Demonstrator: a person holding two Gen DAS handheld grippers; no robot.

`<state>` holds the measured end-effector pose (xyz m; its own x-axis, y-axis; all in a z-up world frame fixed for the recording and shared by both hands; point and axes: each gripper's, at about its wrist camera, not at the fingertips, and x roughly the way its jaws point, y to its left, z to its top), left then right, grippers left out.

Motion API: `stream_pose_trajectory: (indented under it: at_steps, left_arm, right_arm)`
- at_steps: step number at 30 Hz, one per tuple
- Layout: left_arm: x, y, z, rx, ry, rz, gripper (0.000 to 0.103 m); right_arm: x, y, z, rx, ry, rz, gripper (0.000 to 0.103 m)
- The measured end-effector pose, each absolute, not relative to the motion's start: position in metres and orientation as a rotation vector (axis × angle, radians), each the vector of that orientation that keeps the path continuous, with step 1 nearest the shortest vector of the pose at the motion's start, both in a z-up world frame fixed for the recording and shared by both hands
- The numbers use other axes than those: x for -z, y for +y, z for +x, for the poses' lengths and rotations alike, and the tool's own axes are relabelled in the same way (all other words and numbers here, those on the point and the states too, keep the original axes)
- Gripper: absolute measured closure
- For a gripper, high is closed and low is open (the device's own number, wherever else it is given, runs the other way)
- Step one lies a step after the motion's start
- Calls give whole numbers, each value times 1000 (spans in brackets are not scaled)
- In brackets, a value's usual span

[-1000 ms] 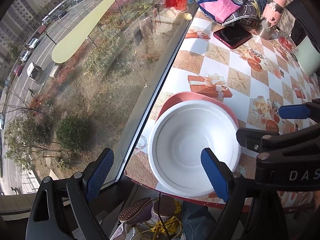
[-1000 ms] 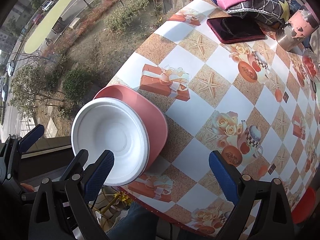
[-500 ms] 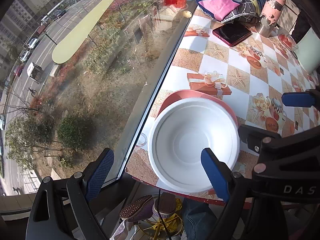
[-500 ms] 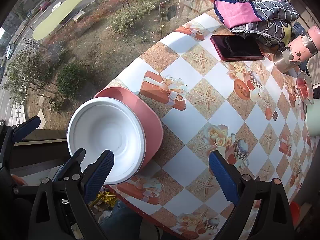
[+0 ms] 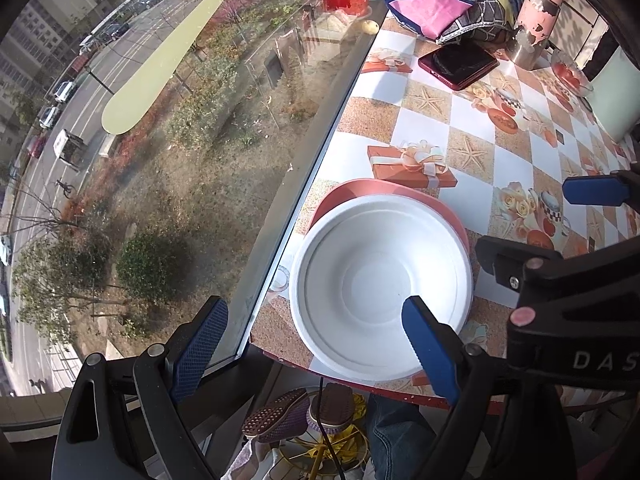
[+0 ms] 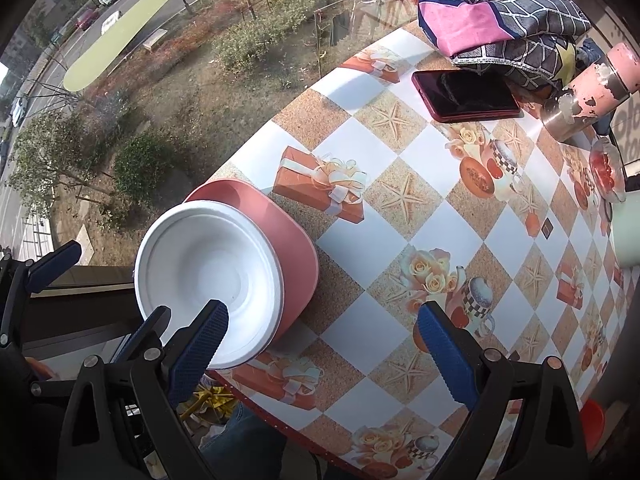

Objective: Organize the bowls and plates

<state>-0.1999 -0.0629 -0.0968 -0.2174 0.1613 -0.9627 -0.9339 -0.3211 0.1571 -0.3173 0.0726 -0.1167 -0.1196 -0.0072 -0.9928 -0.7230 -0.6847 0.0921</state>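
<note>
On the table (image 6: 400, 316) sit one white bowl (image 6: 208, 276) atop one pink plate (image 6: 288, 256). Left gripper (image 5: 316, 344) and right gripper (image 6: 324, 344) both gape wide, gripping nothing

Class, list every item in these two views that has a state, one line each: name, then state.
white bowl: empty, upright, stacked on the pink plate
pink plate: flat on table, under the bowl
phone: screen dark, lying flat
left hand-held gripper: open, holding nothing
right hand-held gripper: open, holding nothing
</note>
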Motion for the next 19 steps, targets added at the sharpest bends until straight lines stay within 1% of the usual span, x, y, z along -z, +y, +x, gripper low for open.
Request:
stream_pose_trajectory:
  at_steps: [9, 14, 19]
  left_arm:
    - [97, -66, -198, -1683, 1060, -1190, 12]
    - [98, -65, -198, -1694, 1080, -1191, 12]
    - [89, -64, -197, -1658, 1020, -1172, 12]
  right_arm:
    - [115, 68, -317, -1889, 786, -1650, 7]
    - [115, 68, -314, -1898, 805, -1639, 6]
    - [117, 74, -303, -1892, 867, -1613, 6]
